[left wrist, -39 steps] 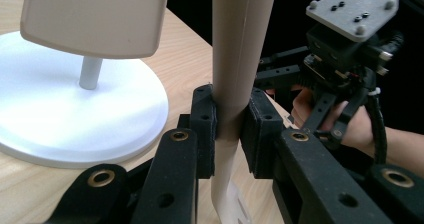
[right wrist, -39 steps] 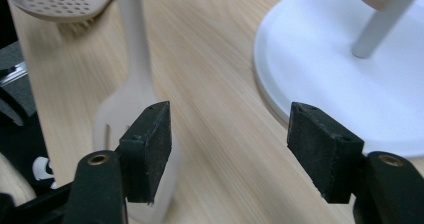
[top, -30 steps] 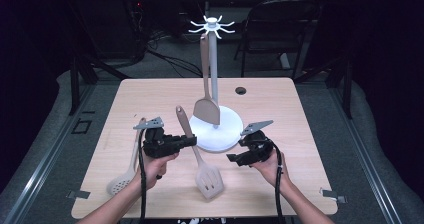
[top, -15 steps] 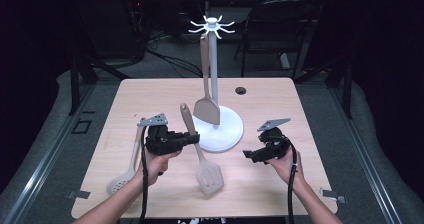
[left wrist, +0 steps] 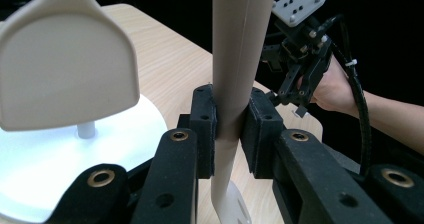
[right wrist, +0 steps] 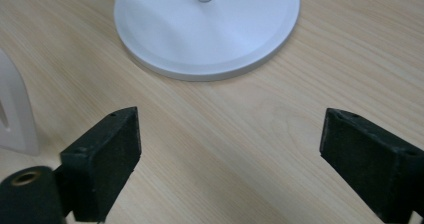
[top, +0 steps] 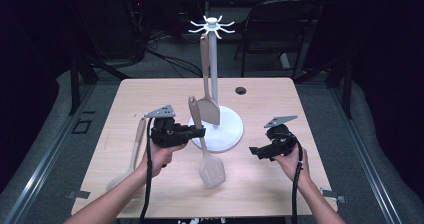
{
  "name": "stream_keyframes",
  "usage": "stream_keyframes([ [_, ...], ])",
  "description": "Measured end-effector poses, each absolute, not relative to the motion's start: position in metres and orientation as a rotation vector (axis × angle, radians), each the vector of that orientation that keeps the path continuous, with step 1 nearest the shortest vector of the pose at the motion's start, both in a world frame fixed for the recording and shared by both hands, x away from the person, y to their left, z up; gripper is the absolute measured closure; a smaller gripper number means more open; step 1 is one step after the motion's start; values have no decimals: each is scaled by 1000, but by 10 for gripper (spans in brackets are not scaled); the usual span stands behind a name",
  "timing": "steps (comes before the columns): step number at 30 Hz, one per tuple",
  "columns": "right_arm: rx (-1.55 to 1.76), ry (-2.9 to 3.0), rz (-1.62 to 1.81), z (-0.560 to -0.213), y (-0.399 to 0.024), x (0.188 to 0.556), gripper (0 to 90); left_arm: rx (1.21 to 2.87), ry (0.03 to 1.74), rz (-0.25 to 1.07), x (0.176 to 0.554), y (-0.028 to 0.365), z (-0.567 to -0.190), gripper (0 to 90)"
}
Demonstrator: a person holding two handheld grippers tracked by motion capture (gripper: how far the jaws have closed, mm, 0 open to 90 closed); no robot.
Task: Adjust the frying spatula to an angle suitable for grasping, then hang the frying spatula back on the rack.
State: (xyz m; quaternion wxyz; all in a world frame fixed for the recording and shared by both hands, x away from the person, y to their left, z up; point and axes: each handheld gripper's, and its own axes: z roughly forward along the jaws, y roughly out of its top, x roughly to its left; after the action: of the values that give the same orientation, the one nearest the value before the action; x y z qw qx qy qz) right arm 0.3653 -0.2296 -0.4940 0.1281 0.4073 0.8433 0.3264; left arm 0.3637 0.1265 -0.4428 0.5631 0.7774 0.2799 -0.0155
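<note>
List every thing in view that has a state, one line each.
left gripper: shut on the slotted turner's handle
slotted turner: held, head down
right gripper: open, nothing between its jaws, which have just been opening
solid turner: hanging from the rack
spoon: lying on the table

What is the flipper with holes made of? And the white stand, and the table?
Slotted spatula: looks like matte beige plastic or silicone; smooth, no shine. Stand: glossy white, perhaps painted metal or plastic; its base reflects light. Table: pale wood look, with grain lines, possibly laminate.
</note>
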Motion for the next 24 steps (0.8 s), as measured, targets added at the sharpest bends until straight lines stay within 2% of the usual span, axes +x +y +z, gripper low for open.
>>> stream_keyframes([
  [11, 1179, 2443, 902, -494, -234, 367, 9, 1854, 632, -18, 369, 120, -429, 773],
  [24, 1175, 2440, 870, -495, -238, 367, 7, 1872, 601, -3, 375, 111, -412, 773],
])
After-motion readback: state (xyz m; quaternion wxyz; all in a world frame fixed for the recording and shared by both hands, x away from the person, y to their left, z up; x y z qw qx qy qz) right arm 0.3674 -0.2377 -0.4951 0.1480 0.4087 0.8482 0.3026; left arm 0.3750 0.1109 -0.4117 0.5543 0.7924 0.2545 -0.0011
